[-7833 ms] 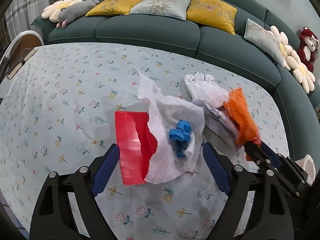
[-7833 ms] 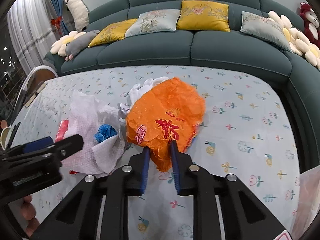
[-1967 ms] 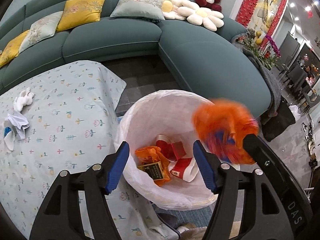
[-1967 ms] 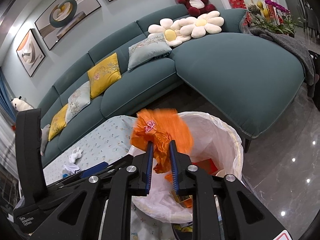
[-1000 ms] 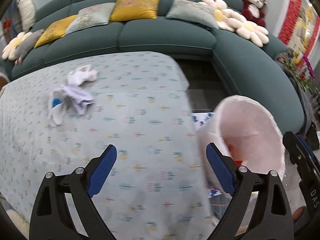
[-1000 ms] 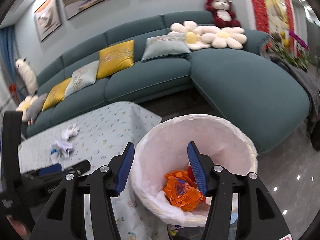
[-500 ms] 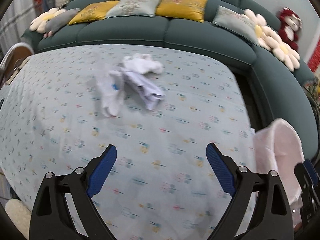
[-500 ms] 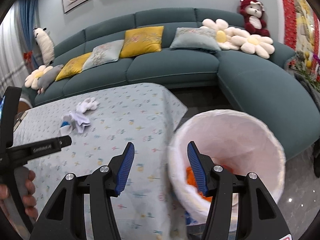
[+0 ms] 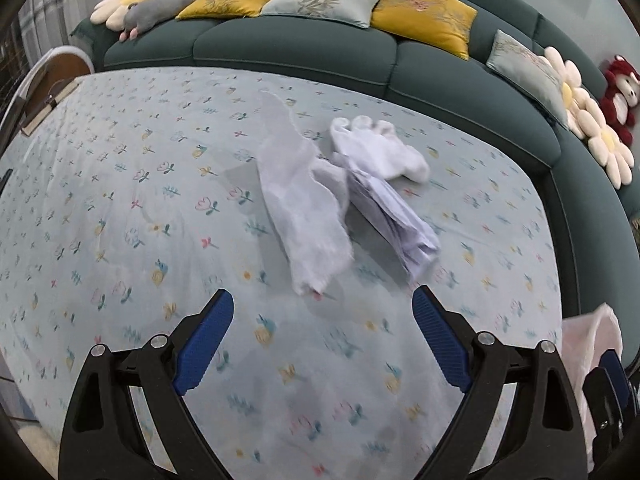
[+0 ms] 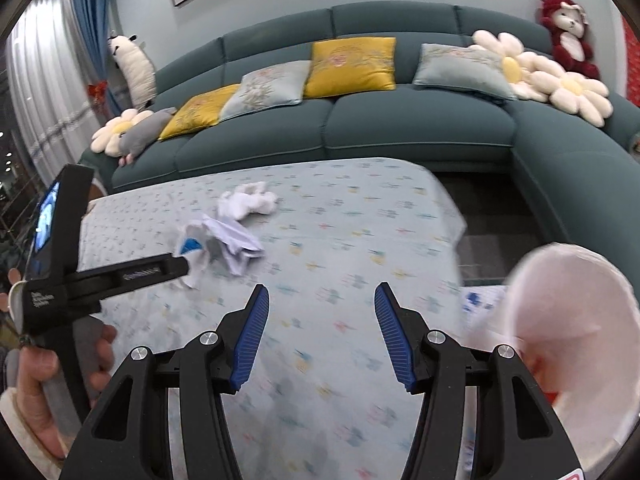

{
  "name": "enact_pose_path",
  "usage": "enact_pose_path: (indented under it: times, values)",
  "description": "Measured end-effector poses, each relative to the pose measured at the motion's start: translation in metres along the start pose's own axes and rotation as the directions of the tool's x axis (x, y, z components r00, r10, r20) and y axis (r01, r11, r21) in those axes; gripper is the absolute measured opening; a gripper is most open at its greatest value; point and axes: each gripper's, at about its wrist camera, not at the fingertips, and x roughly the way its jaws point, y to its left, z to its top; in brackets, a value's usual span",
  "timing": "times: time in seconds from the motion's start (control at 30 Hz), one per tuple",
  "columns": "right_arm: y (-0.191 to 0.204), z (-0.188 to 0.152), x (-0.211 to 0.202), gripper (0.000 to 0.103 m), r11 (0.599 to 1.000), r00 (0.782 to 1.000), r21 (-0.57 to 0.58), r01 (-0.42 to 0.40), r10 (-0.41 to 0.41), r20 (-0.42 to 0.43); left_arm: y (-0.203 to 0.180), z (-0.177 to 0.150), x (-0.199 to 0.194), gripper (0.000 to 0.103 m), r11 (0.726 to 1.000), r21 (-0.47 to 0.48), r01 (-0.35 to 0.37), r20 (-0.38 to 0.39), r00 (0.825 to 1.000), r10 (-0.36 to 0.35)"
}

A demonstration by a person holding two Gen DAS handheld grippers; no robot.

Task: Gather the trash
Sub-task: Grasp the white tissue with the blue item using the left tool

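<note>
The flowered table [image 9: 120,208] holds the remaining trash at its far middle: a torn paper towel [image 9: 300,208], a wad of folded paper [image 9: 396,216] touching its right side, and a white glove [image 9: 380,152] just beyond. The left gripper [image 9: 322,320], jaws apart and empty, should straddle the towel's near end, press down, then close. The right gripper [image 10: 320,320] is likewise apart and empty. Only the right wrist view shows the lined bin [image 10: 580,340] at near right, and a blue scrap [image 10: 190,245] inside the towel
</note>
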Motion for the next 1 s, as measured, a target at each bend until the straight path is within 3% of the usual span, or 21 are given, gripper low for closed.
enact_pose_path:
  times: [0.1, 0.2, 0.3, 0.37, 0.43, 0.63, 0.73, 0.83, 1.0]
  values:
    - [0.023, 0.008, 0.023, 0.054, 0.999, 1.000, -0.031, -0.023, 0.023, -0.011, 0.008, 0.008, 0.015, 0.084, 0.999, -0.024, 0.029, -0.023, 0.999, -0.030]
    - [0.040, 0.012, 0.038, 0.054, 0.997, 0.999, -0.056, -0.044, 0.043, -0.023, 0.015, 0.013, 0.031, 0.068, 0.998, -0.034, 0.055, -0.055, 0.997, -0.057]
    - [0.058, 0.014, 0.053, 0.054, 0.994, 0.997, -0.087, -0.062, 0.059, -0.040, 0.026, 0.016, 0.042, 0.048, 0.993, -0.065, 0.102, -0.090, 0.990, -0.107]
    - [0.066, 0.013, 0.060, 0.054, 0.993, 0.996, -0.096, -0.071, 0.066, -0.052, 0.031, 0.016, 0.044, 0.020, 0.989, -0.076, 0.127, -0.103, 0.986, -0.134]
    - [0.068, 0.011, 0.064, 0.054, 0.992, 0.996, -0.099, -0.076, 0.070, -0.061, 0.036, 0.015, 0.042, 0.007, 0.987, -0.079, 0.143, -0.107, 0.983, -0.151]
    - [0.079, 0.007, 0.066, 0.054, 0.992, 0.993, -0.092, -0.091, 0.084, -0.079, 0.050, 0.004, 0.015, 0.004, 0.980, -0.083, 0.183, -0.076, 0.979, -0.189]
    - [0.079, 0.006, 0.057, 0.054, 0.992, 0.993, -0.080, -0.099, 0.093, -0.077, 0.048, -0.009, -0.004, 0.004, 0.977, -0.042, 0.207, -0.075, 0.975, -0.210]
    - [0.076, 0.002, 0.043, 0.054, 0.991, 0.990, -0.060, -0.122, 0.117, -0.079, 0.044, -0.027, -0.020, 0.004, 0.971, -0.010, 0.238, -0.098, 0.966, -0.237]
    - [0.071, -0.013, 0.022, 0.053, 0.987, 0.983, -0.044, -0.155, 0.150, -0.105, 0.041, -0.062, -0.047, 0.004, 0.946, 0.029, 0.322, -0.146, 0.938, -0.315]
